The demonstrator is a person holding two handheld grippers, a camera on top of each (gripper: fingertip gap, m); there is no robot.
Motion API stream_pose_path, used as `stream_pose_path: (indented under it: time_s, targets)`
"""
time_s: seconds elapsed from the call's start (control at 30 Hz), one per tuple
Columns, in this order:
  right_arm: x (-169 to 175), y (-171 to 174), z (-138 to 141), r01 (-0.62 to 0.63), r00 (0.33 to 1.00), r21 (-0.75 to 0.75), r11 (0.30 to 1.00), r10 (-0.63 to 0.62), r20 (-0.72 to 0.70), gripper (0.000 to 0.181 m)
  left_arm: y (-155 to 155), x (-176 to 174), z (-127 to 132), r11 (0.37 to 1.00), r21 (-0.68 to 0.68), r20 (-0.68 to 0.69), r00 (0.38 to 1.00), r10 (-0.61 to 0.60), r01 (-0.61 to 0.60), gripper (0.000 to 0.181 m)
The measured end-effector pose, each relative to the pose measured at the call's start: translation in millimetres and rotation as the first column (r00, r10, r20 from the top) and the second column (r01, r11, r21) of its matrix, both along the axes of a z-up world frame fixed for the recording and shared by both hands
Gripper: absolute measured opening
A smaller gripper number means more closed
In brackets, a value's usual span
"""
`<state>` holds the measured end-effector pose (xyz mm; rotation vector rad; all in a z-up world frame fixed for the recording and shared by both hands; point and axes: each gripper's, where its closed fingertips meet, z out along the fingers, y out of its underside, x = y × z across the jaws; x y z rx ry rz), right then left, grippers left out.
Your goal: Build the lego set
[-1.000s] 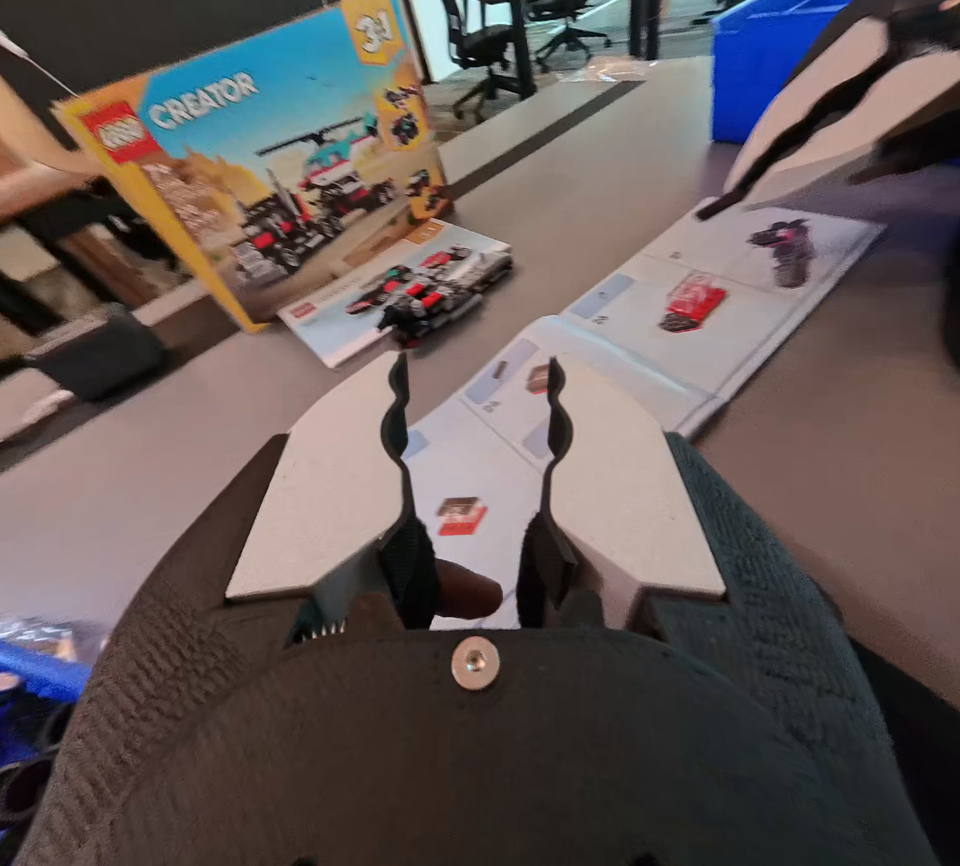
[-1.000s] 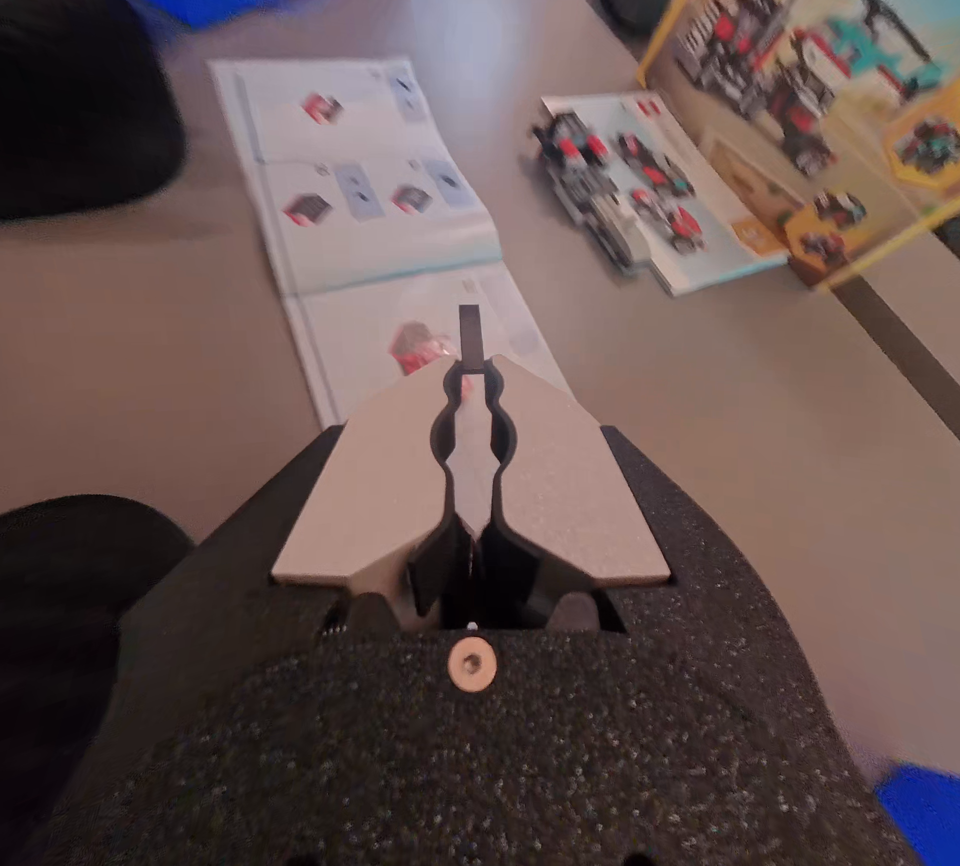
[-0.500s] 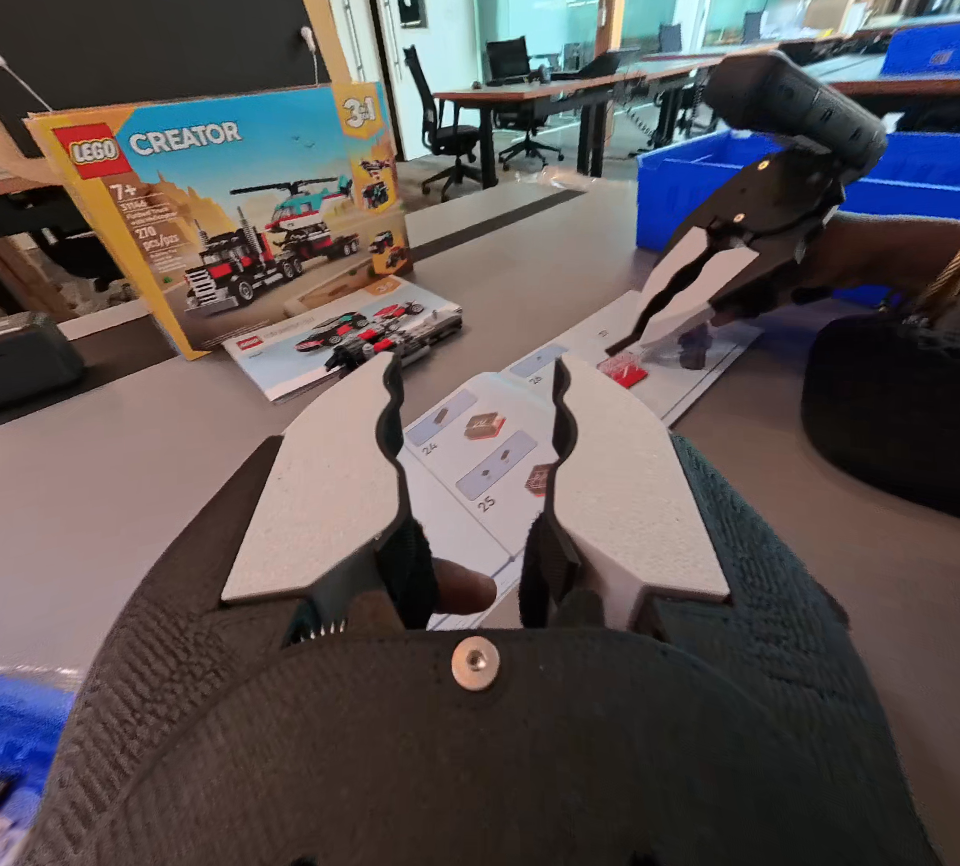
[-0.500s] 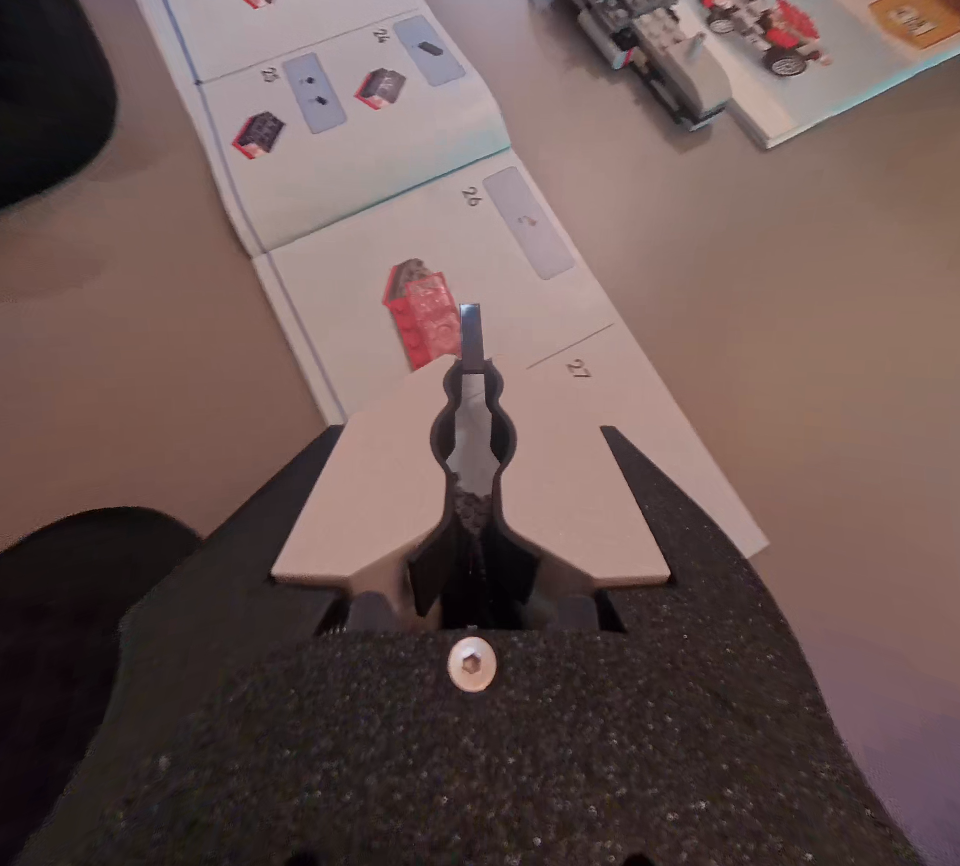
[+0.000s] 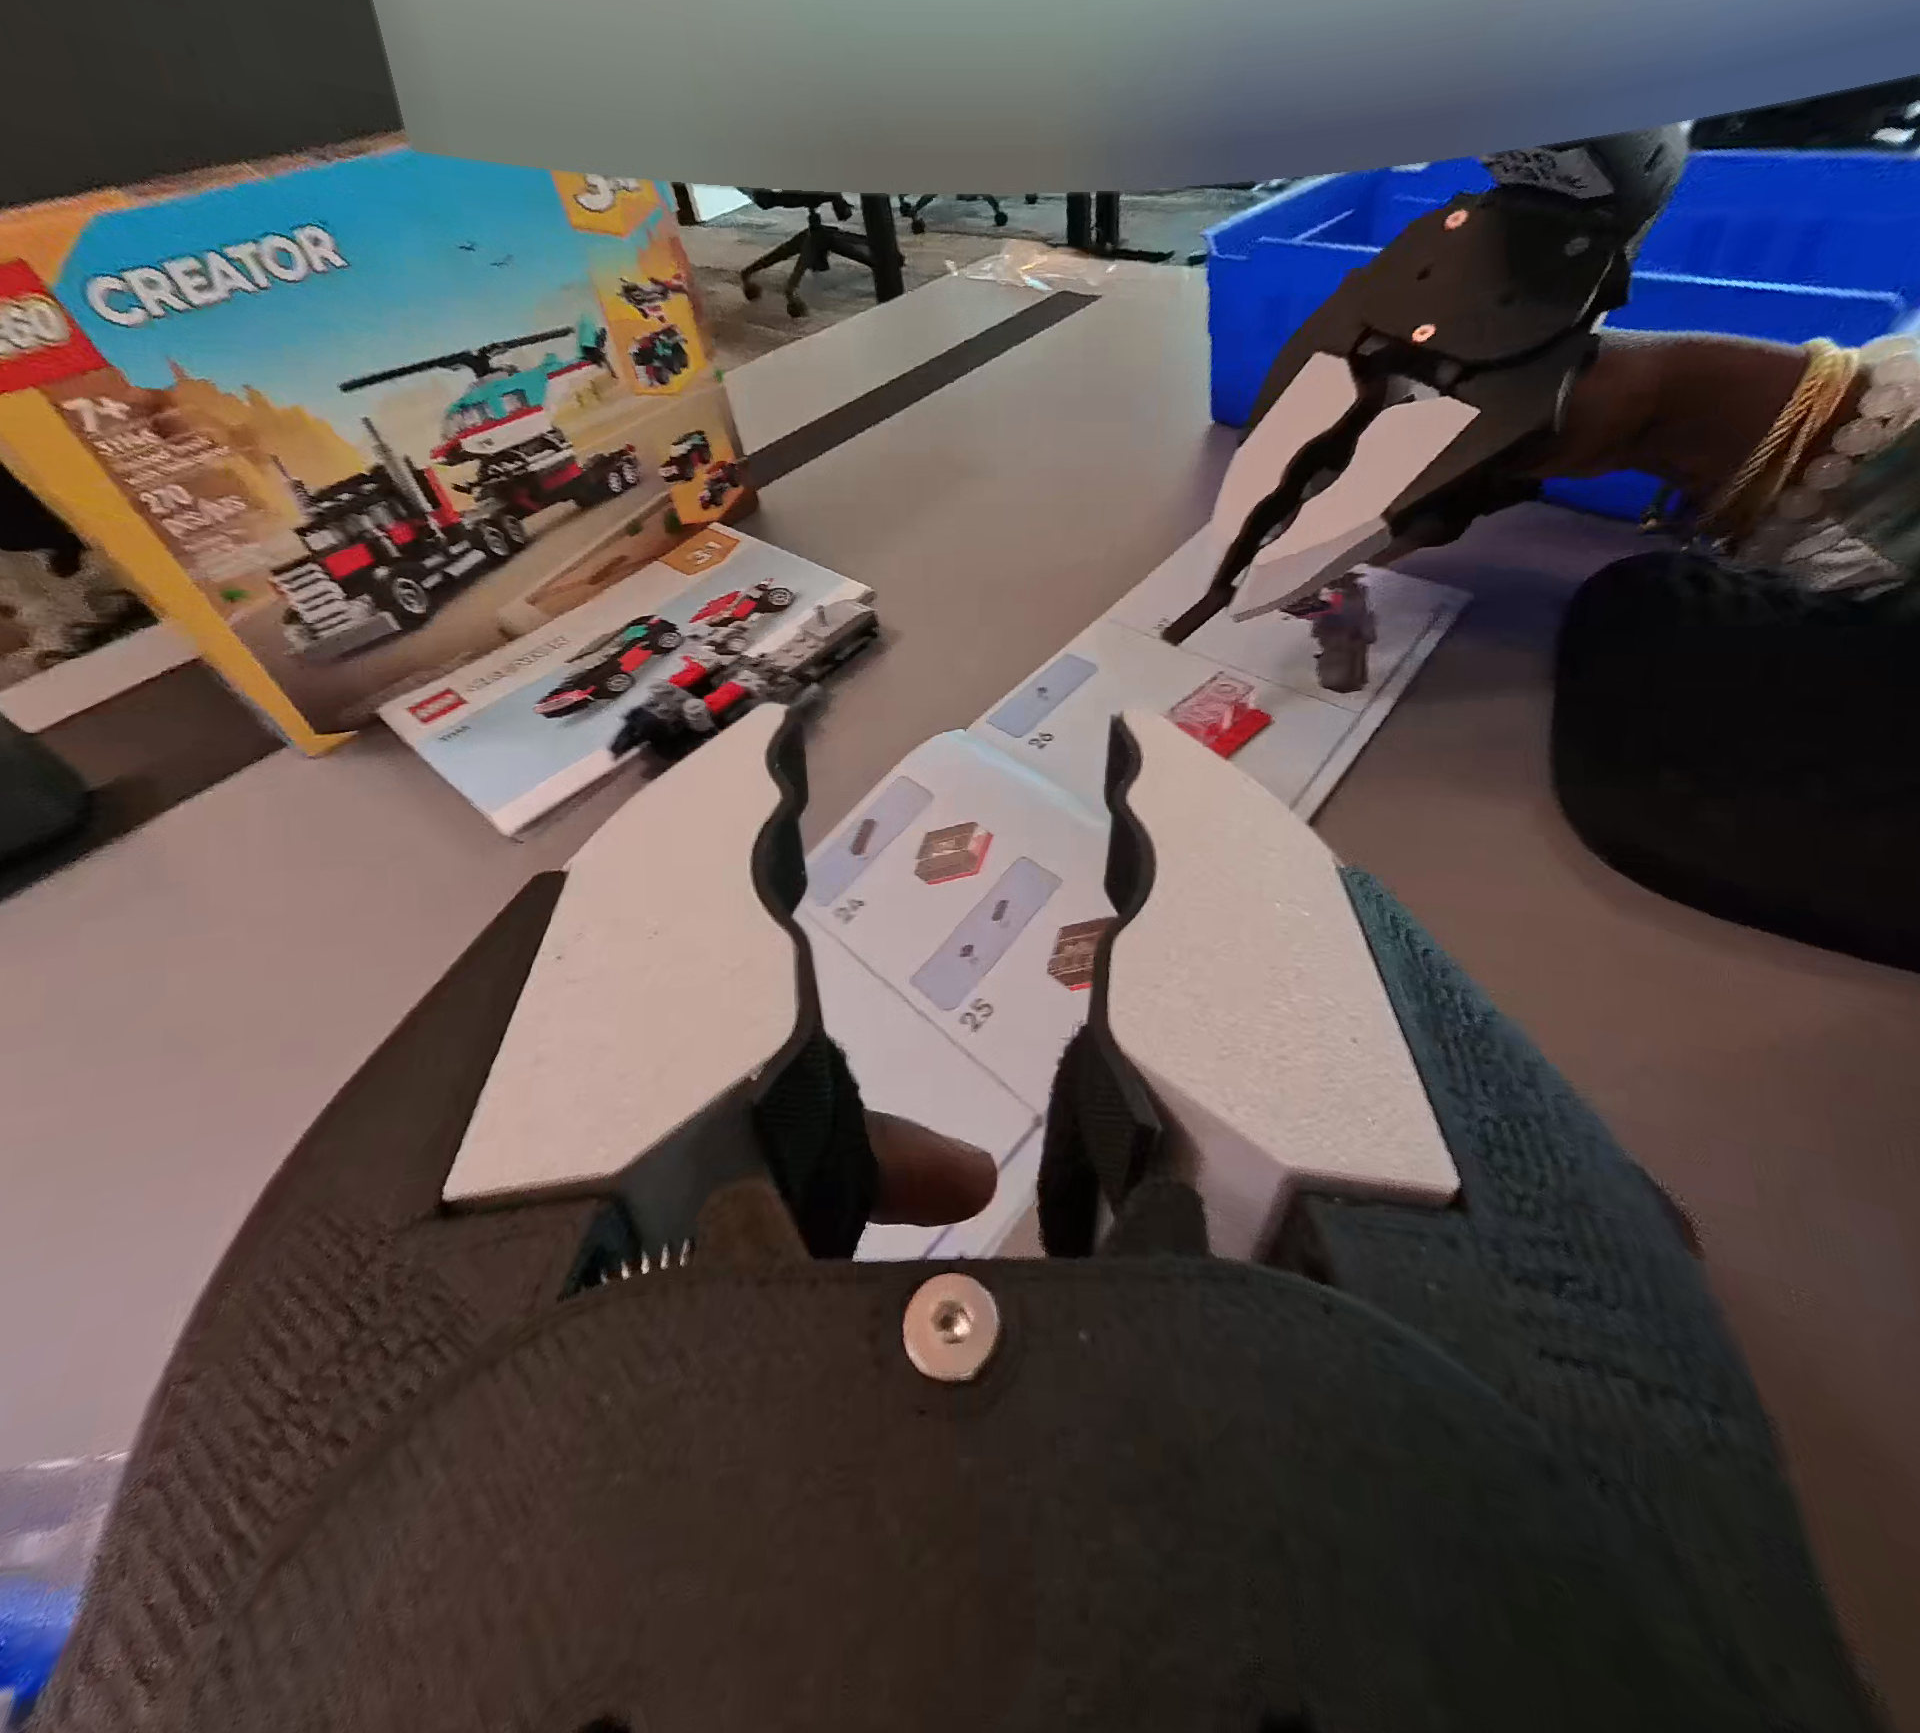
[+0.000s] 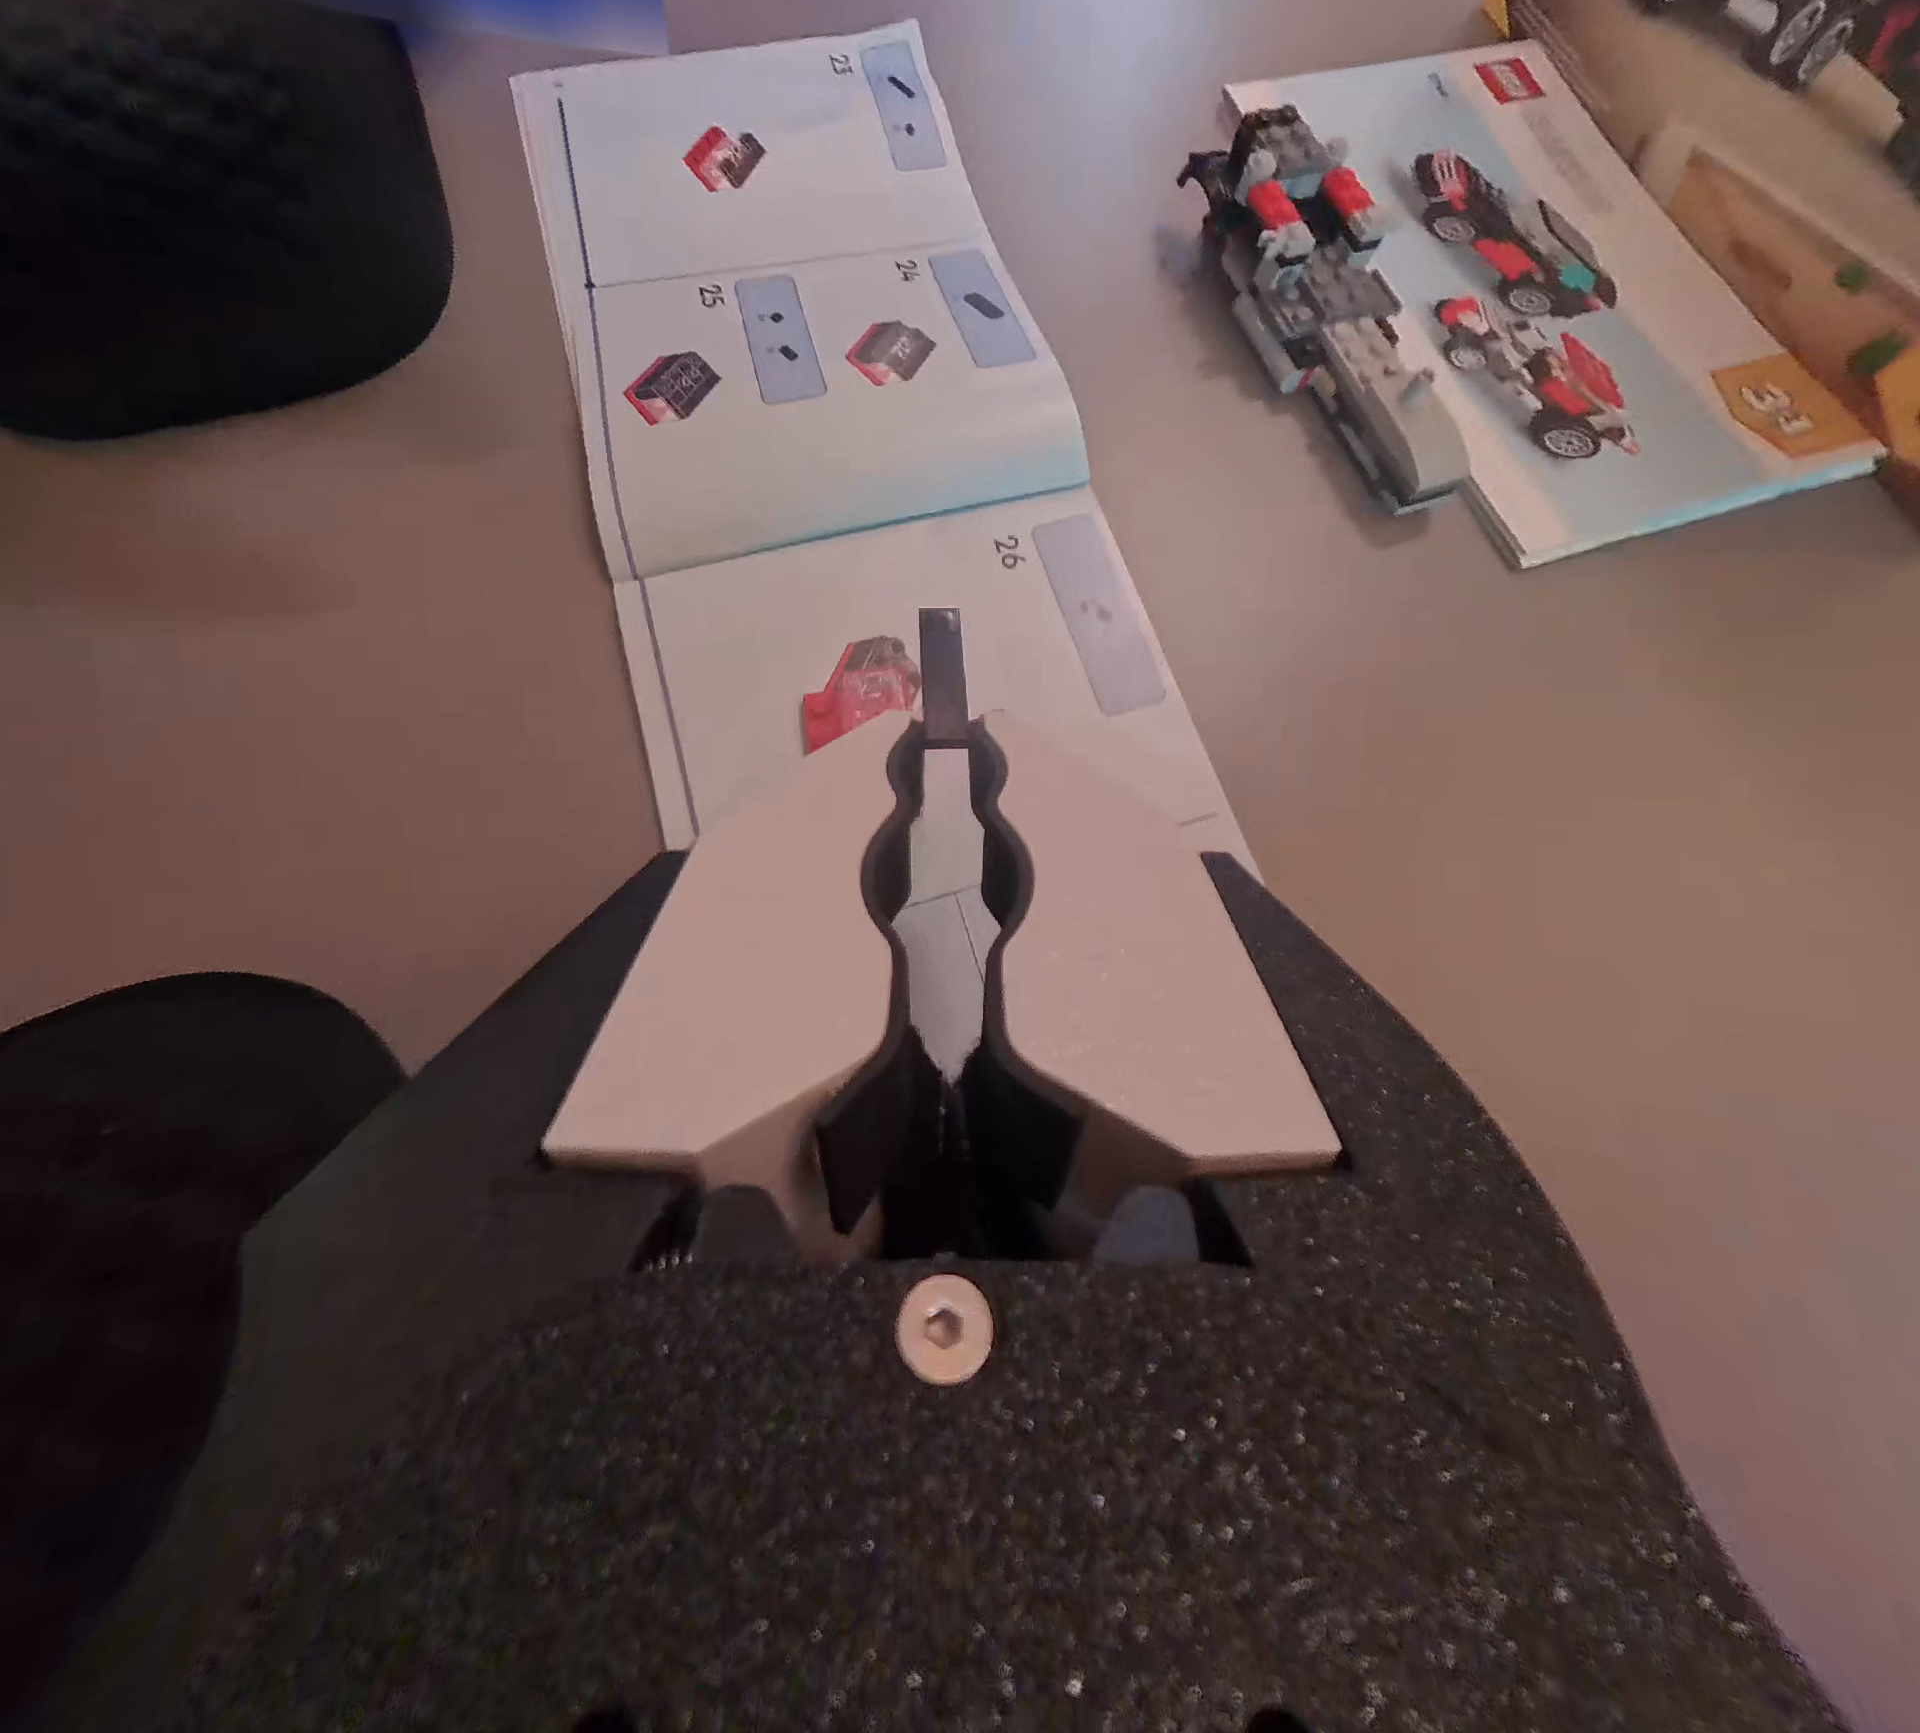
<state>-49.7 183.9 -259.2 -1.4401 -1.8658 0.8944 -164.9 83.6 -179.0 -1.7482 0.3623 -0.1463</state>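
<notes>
My left gripper [image 5: 951, 738] is open and empty, above the open instruction booklet [image 5: 935, 935] on the grey table. My right gripper [image 6: 943, 733] is shut on a thin black lego strip [image 6: 940, 665] that sticks out past its tips. It hovers low over the booklet [image 6: 831, 457], and the strip points at a red build [image 6: 857, 696] on the page; I cannot tell whether that build is printed or real. The right gripper also shows in the left wrist view [image 5: 1216, 603], tips down at the booklet's far end. A partly built grey, red and black vehicle [image 6: 1320, 301] lies beside the booklet.
A second booklet [image 6: 1610, 353] lies under the vehicle's edge, with the lego box [image 5: 364, 436] standing behind it. A blue bin [image 5: 1766, 270] is at the far right. A black rounded object [image 5: 1745, 748] sits right of the booklet, and another dark shape [image 6: 135, 1216] is near my right gripper. Across from one pair of fingers to the other is roughly 20 centimetres. My right gripper is the nearer one to the dark shape [image 6: 135, 1216]: about 15 centimetres, against 25 centimetres.
My right gripper, still holding the black strip, has come down over the booklet's far page. My left gripper stays open and has levelled out over the near page.
</notes>
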Motion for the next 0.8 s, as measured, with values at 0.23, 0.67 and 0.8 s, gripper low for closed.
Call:
stream_pose_path:
  time_s: [0.23, 0.67, 0.8]
  targets:
    - [5, -1, -10, -0.026, 1.000, -0.075, 0.997, 0.027, 0.009, 0.008, 8, 14, 4, 0.996, -0.013, 0.035, 0.995, -0.090, 0.091, 0.045]
    - [2, -8, -22, -0.073, 0.987, -0.141, 0.987, 0.092, 0.131, 0.008, 60, 92, -71, 0.867, -0.347, -0.031, 0.920, -0.390, 0.356, 0.031]
    - [2, -8, -22, -0.073, 0.988, -0.146, 0.987, 0.092, 0.124, 0.008, 68, 98, -86, 0.856, -0.387, -0.112, 0.905, -0.411, 0.341, 0.030]
